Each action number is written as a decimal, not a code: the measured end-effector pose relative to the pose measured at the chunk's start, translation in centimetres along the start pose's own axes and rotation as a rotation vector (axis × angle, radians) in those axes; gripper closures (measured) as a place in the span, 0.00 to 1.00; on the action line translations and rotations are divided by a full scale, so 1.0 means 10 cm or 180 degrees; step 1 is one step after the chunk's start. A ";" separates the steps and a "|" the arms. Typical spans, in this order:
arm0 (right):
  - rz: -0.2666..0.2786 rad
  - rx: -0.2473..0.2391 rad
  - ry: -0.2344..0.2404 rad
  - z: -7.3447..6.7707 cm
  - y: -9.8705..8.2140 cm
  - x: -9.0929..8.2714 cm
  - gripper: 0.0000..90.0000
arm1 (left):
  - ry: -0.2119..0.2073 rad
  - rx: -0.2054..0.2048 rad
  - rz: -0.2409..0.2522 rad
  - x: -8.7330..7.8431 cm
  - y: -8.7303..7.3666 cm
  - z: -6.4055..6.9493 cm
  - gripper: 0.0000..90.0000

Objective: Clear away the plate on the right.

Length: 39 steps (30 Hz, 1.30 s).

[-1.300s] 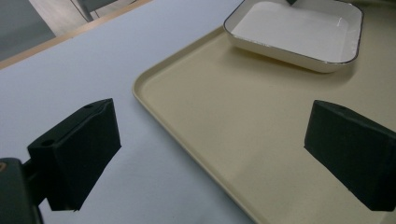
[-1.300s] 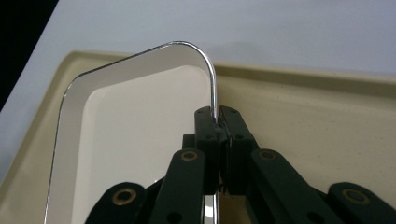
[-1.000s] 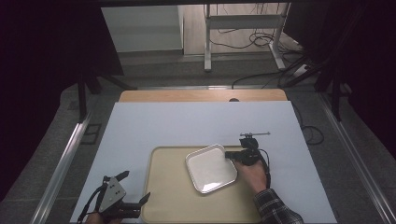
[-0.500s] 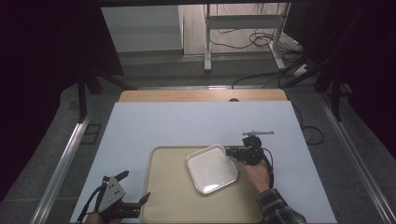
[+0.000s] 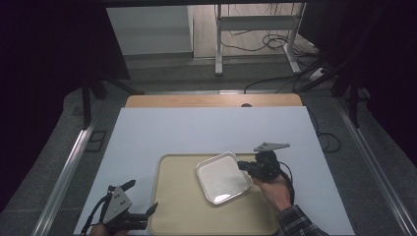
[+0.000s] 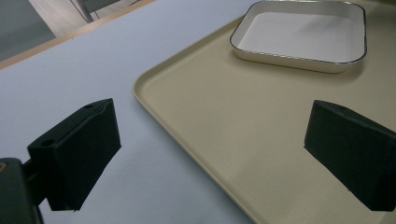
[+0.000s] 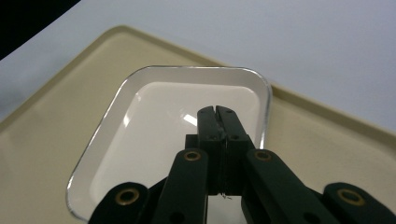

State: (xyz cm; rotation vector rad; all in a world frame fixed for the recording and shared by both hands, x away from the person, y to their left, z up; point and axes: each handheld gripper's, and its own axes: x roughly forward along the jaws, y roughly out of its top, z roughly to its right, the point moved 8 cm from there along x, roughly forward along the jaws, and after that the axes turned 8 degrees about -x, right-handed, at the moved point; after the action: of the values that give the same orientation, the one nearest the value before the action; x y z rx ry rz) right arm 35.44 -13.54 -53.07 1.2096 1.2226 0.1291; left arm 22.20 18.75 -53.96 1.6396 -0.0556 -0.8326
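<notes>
A white square dish with a silver rim lies on the beige tray, toward its far right. My right gripper hovers at the dish's right edge. Its jaws have just been closing and now press together above the dish, with nothing seen between them. The dish's near rim is hidden behind the gripper. At the front left, my left gripper stands open and empty. Its jaws straddle the left edge of the tray, and the dish lies farther off.
The tray rests on a white table top with a wooden strip along its far edge. Metal rails run along both sides of the table. Cables and a stand's legs lie on the floor beyond.
The right gripper has shifted slightly up and to the right beside the dish. The dish and the left gripper have stayed where they were.
</notes>
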 end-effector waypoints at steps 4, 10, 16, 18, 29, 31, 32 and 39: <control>-0.0029 -0.0040 0.0051 -0.09 -0.03 -0.02 0.99 | -0.0002 -0.0006 0.0002 0.00 0.00 0.00 0.03; -0.0083 -0.0139 0.0164 -0.29 -0.09 -0.06 0.99 | -0.0008 0.0014 -0.0004 0.01 0.01 0.01 0.03; -0.0205 -0.0312 0.0303 -0.53 -0.18 -0.03 0.99 | -0.0008 0.0007 -0.0001 0.01 0.01 0.00 0.03; -0.0231 -0.0342 0.0317 -0.57 -0.19 -0.02 0.99 | -0.0011 0.0007 -0.0003 0.01 0.01 0.01 0.03; -0.0482 -0.0595 0.0476 -0.89 -0.44 0.03 0.99 | -0.0004 0.0024 -0.0016 0.01 0.00 0.01 0.03; -0.0542 -0.0619 0.0486 -0.91 -0.48 0.06 0.99 | -0.0005 0.0018 -0.0015 0.01 0.00 0.01 0.03; -0.0574 -0.0623 0.0486 -0.92 -0.50 0.07 0.99 | -0.0005 0.0016 -0.0014 0.01 0.00 0.01 0.03; -0.0680 -0.0686 0.0496 -0.92 -0.57 0.18 0.99 | -0.0004 0.0019 -0.0017 0.02 0.00 0.01 0.03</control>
State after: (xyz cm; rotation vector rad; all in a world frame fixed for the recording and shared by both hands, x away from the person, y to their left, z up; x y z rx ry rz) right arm 26.37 -9.04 -57.13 0.8893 1.4275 0.1940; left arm 22.28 18.60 -54.01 1.6457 -0.0548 -0.8380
